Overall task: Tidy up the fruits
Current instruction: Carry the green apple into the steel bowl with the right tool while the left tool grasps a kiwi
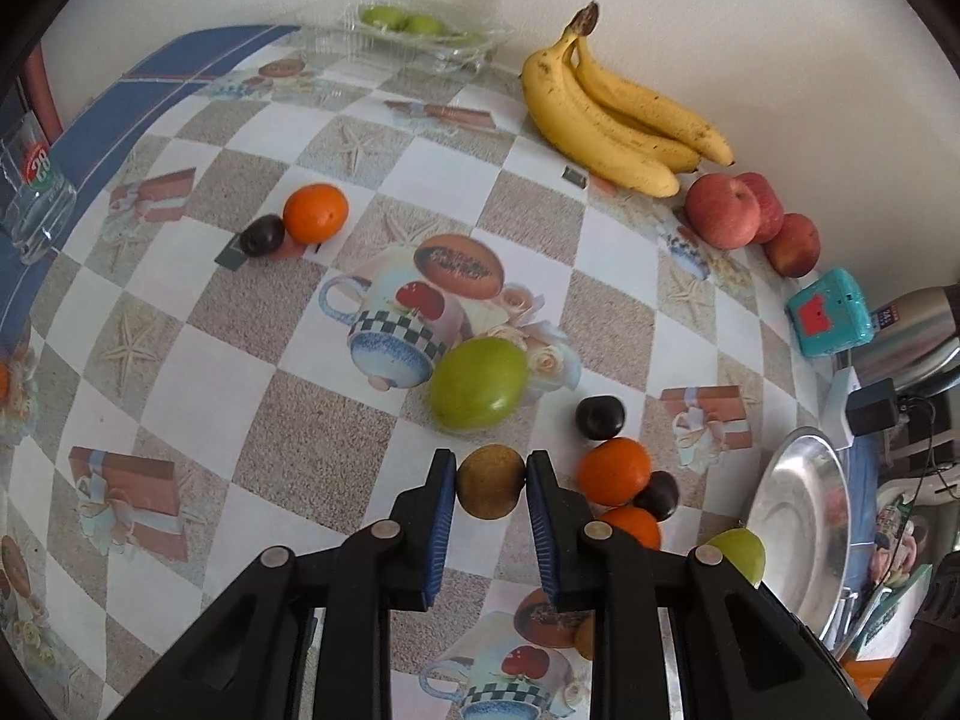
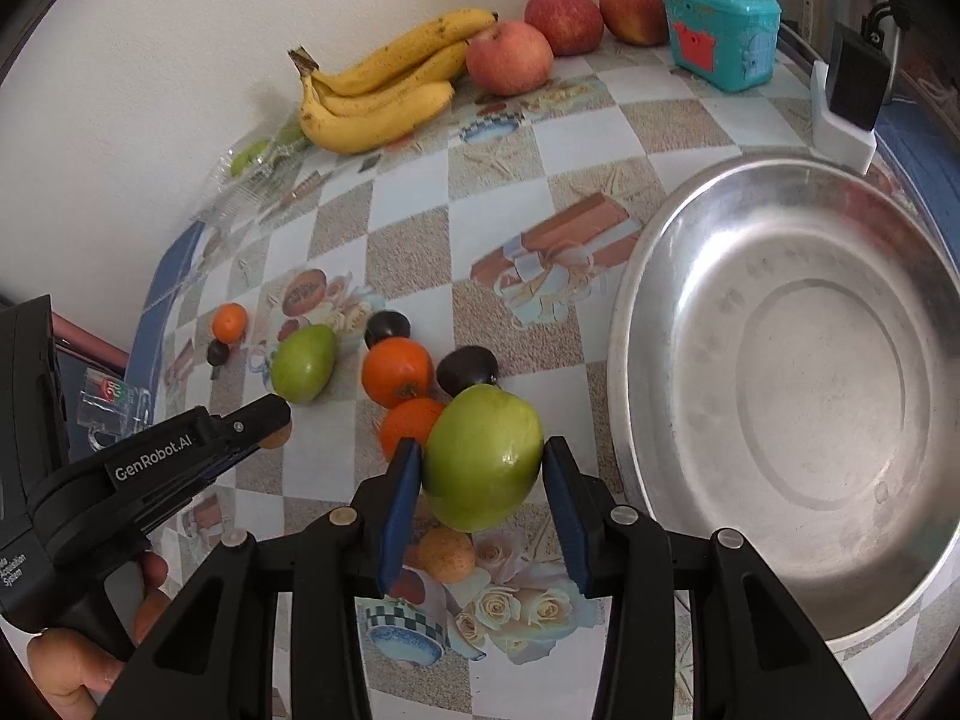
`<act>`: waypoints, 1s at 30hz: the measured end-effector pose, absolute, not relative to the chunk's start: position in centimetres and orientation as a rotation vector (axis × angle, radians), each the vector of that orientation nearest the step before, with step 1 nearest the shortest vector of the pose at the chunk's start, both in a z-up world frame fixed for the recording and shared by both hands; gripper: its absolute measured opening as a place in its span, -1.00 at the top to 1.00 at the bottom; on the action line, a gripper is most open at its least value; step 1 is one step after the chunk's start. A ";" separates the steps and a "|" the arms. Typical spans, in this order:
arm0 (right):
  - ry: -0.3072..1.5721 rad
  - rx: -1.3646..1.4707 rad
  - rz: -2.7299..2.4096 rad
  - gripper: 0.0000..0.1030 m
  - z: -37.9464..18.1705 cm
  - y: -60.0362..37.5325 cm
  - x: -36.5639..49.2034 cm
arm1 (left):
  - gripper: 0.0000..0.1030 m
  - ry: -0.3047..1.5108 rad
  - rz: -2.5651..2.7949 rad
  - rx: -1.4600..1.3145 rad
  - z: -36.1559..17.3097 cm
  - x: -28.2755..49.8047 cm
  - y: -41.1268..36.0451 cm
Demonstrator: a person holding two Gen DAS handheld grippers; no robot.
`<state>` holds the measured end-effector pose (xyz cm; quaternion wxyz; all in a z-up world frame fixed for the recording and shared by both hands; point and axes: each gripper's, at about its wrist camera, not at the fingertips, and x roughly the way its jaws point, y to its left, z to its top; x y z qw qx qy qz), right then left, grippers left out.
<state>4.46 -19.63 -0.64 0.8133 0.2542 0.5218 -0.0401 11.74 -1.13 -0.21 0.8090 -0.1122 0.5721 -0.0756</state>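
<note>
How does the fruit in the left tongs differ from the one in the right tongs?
The brown fruit in the left tongs is small, round and dull; the green fruit in the right tongs is much bigger, egg-shaped and glossy. The brown one barely spans its pads; the green one forces its tongs wide. Both are gripped from the sides.

A patterned tablecloth (image 1: 240, 360) with checks and printed cups covers the table against a pale wall (image 1: 720, 12). A glass (image 1: 33, 192) with a red-and-green logo stands at the far left edge. A teal box (image 2: 720, 30) sits near the wall, just beside a steel flask (image 1: 918, 330). A black adapter (image 2: 855, 75) rests in a white holder (image 2: 840, 132) near the flask.
</note>
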 end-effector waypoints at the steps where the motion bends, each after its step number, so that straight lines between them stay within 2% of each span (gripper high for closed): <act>1: 1.104 0.540 -0.085 0.16 -0.3 -19.7 4.4 | 0.50 1.214 -0.166 -0.237 0.2 11.6 -1.3; 15: 1.058 0.568 -0.214 0.16 1.0 -24.0 2.7 | 0.50 1.192 -0.272 -0.179 1.9 9.6 -6.2; 30: 1.018 0.601 -0.466 0.16 1.9 -32.4 -1.7 | 0.50 1.139 -0.523 0.042 2.2 5.0 -17.4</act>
